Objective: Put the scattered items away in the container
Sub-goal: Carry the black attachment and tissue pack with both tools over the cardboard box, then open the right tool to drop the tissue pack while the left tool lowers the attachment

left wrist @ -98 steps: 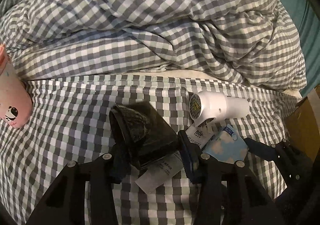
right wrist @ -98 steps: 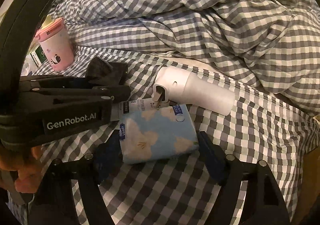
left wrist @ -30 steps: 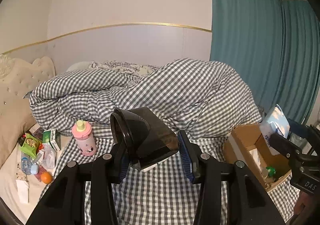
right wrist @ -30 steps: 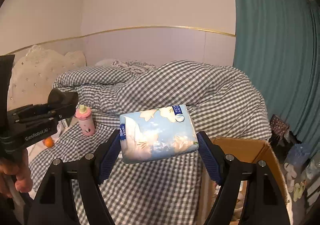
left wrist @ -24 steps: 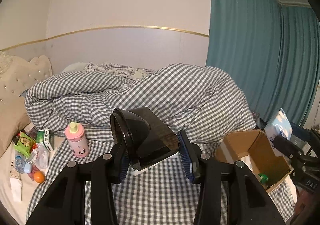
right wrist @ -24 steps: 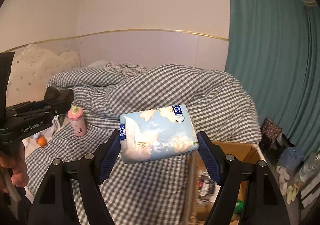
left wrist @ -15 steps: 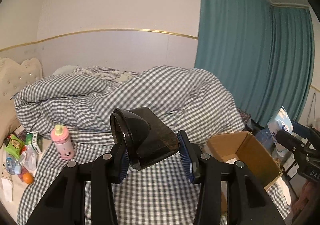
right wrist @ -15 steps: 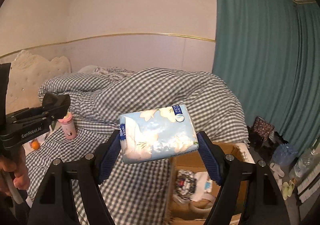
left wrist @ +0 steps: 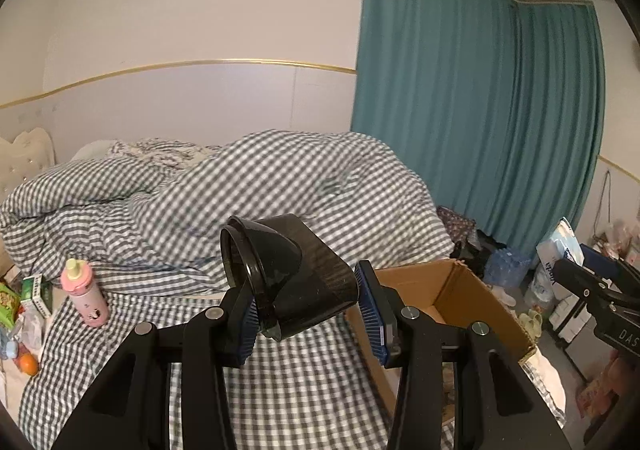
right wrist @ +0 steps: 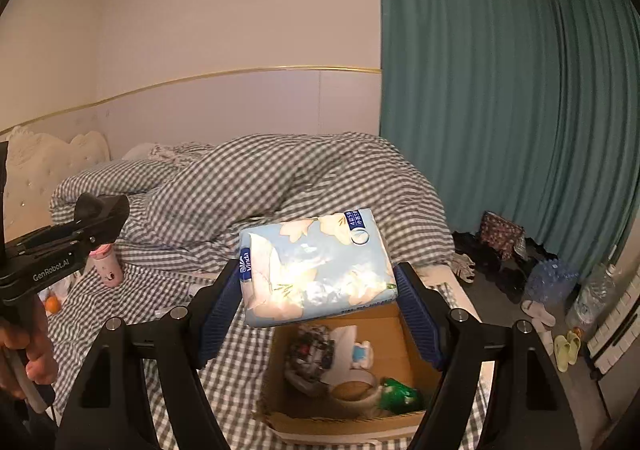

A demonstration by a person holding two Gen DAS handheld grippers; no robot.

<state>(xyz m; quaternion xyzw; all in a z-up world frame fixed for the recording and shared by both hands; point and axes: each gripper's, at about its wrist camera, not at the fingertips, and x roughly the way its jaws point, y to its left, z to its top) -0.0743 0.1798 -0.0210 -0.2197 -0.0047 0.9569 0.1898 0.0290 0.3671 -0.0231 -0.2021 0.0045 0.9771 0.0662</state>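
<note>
My left gripper (left wrist: 306, 310) is shut on a black hair-dryer nozzle (left wrist: 288, 274) and holds it in the air above the checked bed. My right gripper (right wrist: 320, 302) is shut on a blue flowered tissue pack (right wrist: 316, 270) and holds it above the open cardboard box (right wrist: 280, 370). The box also shows in the left wrist view (left wrist: 472, 290), at the right of the nozzle. It holds several items, among them a roll of tape (right wrist: 354, 390) and a green packet (right wrist: 400, 394). The right gripper with its pack shows at the far right of the left wrist view (left wrist: 560, 258).
A pink bottle (left wrist: 84, 292) stands on the bed at the left, with snack packets (left wrist: 8, 302) and an orange (left wrist: 28, 364) beyond it. A bunched checked duvet (left wrist: 280, 186) fills the back. Teal curtains (right wrist: 500, 110), water bottles (right wrist: 552, 282) and slippers (right wrist: 566, 346) are on the right.
Both grippers have lifted their items off the bed and swung right. The box has come under the tissue pack, and its contents are in view.
</note>
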